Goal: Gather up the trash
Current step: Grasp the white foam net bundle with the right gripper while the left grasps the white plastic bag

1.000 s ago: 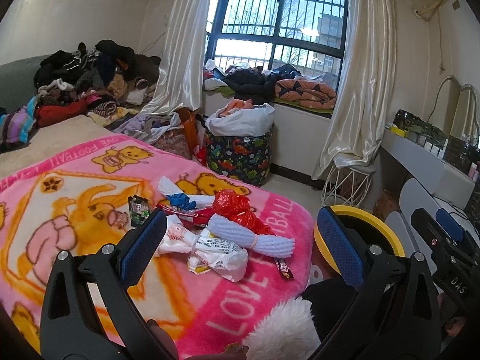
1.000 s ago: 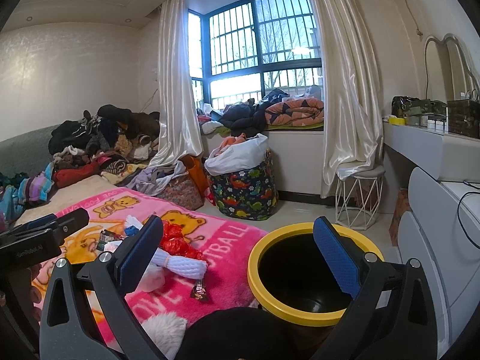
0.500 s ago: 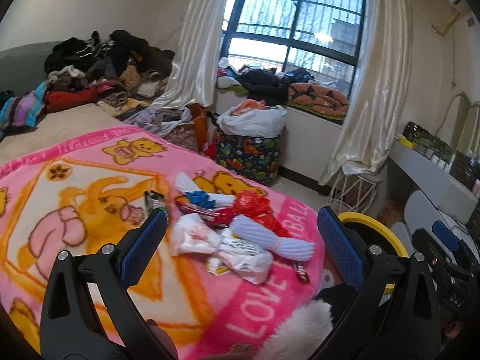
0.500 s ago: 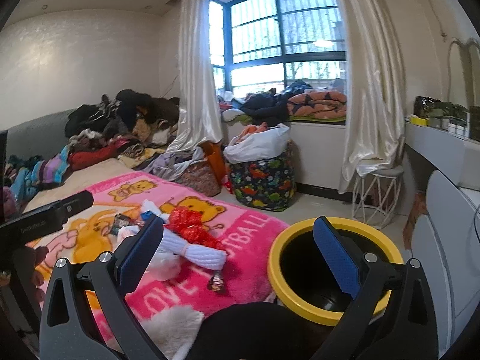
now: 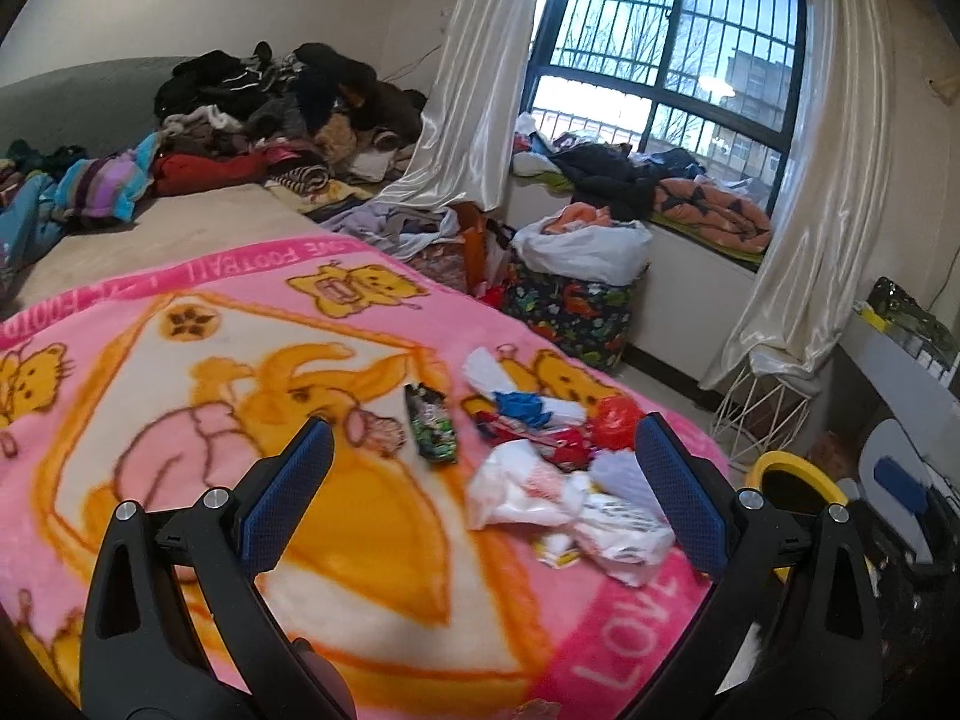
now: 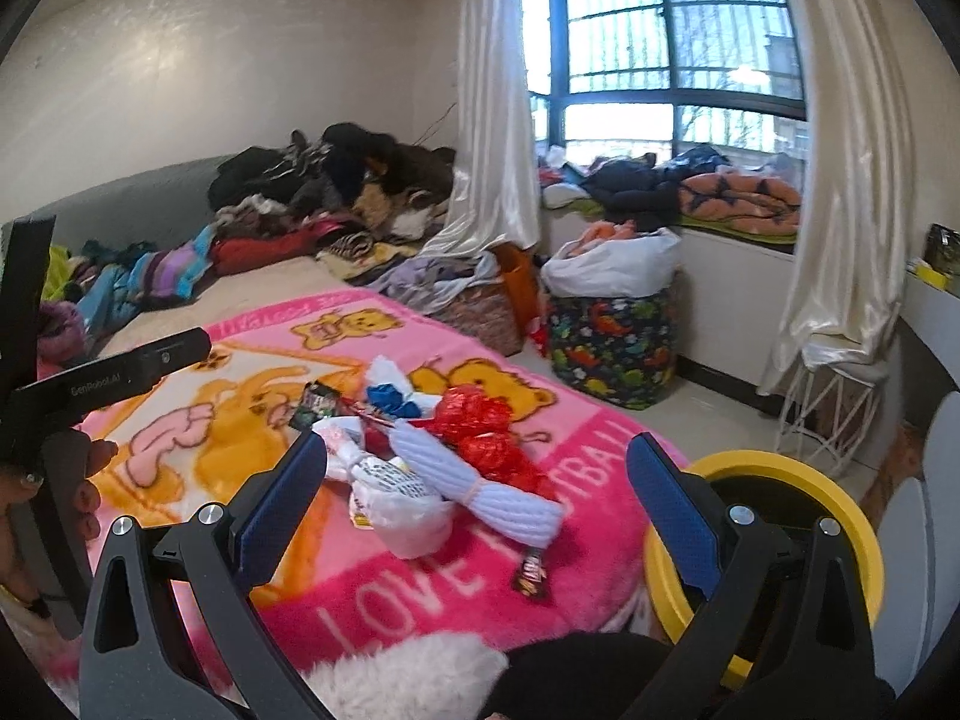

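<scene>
Barely begun: both left gripper [image 5: 480, 495] and right gripper [image 6: 477, 501] spread wide and empty, trash [image 6: 444, 456] heaped on blanket [image 6: 420, 594], bin [image 6: 774, 471] just beside bed.

place: home bedroom | signs: bed with pink blanket [image 5: 180, 360], clothes heap [image 5: 270, 114], curtains [image 5: 480, 72], barred window [image 5: 666, 54]

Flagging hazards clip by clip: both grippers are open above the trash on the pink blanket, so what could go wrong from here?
The trash pile is tangled, so a grab could drag neighbouring pieces along. The small dark wrapper lies near the blanket edge and might get knocked to the floor. The yellow-rimmed bin stands beside the bed, so light bags could miss its opening when released.
</scene>
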Demonstrator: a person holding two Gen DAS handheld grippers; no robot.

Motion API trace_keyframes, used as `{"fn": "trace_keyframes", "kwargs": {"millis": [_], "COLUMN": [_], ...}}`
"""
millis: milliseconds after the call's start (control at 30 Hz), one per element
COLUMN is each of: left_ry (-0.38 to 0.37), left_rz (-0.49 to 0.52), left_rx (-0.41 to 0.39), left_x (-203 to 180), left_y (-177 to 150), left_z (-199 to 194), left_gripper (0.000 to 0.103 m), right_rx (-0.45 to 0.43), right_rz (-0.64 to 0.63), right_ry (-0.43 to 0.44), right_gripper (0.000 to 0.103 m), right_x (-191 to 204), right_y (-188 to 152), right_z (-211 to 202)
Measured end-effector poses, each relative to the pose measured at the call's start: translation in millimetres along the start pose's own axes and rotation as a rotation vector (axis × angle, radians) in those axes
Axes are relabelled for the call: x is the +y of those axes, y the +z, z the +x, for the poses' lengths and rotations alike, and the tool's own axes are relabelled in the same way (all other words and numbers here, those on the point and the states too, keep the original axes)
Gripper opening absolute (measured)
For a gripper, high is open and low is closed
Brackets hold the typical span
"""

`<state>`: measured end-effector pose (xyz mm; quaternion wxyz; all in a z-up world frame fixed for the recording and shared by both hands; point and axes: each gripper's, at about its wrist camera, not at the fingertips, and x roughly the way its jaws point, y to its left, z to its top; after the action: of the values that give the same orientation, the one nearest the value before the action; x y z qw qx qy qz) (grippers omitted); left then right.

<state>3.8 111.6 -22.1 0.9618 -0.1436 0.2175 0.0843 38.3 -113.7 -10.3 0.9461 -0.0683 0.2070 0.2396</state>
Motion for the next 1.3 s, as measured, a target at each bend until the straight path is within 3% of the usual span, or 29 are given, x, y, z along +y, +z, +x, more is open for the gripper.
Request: {"fn": "trace_keyframes", "kwargs": {"millis": [100,167,400,767,800,900,967,1000,1100,1200,1300], "left_ry": [0.002,-0.039,-0.116,-0.074,-0.077,-0.100,-0.103,-0.105,-0.126,-0.139,-0.152], "left_rz": [-0.003,-0.015,-0.052,-0.121,-0.144,-0.203,-0.222,-0.228,-0.239,-0.230,-0.213], "left_rx": [0.032,0.058,0.241,0.411,0.428,0.464,0.468,0.467,0.481,0.492,0.500], "left_x": [5.6,6.8,-11.0,3.6,8.6,17.6,19.7,20.9,21.7,19.3,14.7], "left_y": [-0.6,-1.9,-10.5,-23.5,-26.7,-32.8,-34.6,-34.7,-36.1,-36.7,-34.5], "left_z": [11.8,21.7,74.4,147.3,152.9,163.8,165.1,165.6,166.3,166.0,167.9], "left_gripper": [0.092,0.092,0.092,0.089,0.088,0.087,0.087,0.087,0.083,0.078,0.064], "right_rx": [0.035,0.057,0.203,0.365,0.380,0.428,0.465,0.487,0.512,0.489,0.441], "right_rz": [-0.030,-0.048,-0.161,-0.342,-0.356,-0.391,-0.420,-0.433,-0.418,-0.368,-0.296], "right_ry": [0.017,0.010,0.000,0.005,0.008,0.007,0.010,0.011,0.051,0.086,0.105], "right_gripper": [0.097,0.097,0.097,0.093,0.085,0.080,0.068,0.047,0.020,0.016,0.016], "right_x": [-1.9,-6.1,-24.1,-22.4,-21.5,-18.5,-15.8,-14.7,-15.8,-18.3,-23.5], "right_y": [3.3,2.8,-17.6,-41.1,-41.9,-45.1,-48.7,-51.2,-54.0,-49.5,-41.3], "right_z": [18.5,28.8,71.2,115.1,119.3,134.2,142.9,146.9,147.7,139.7,126.3]}}
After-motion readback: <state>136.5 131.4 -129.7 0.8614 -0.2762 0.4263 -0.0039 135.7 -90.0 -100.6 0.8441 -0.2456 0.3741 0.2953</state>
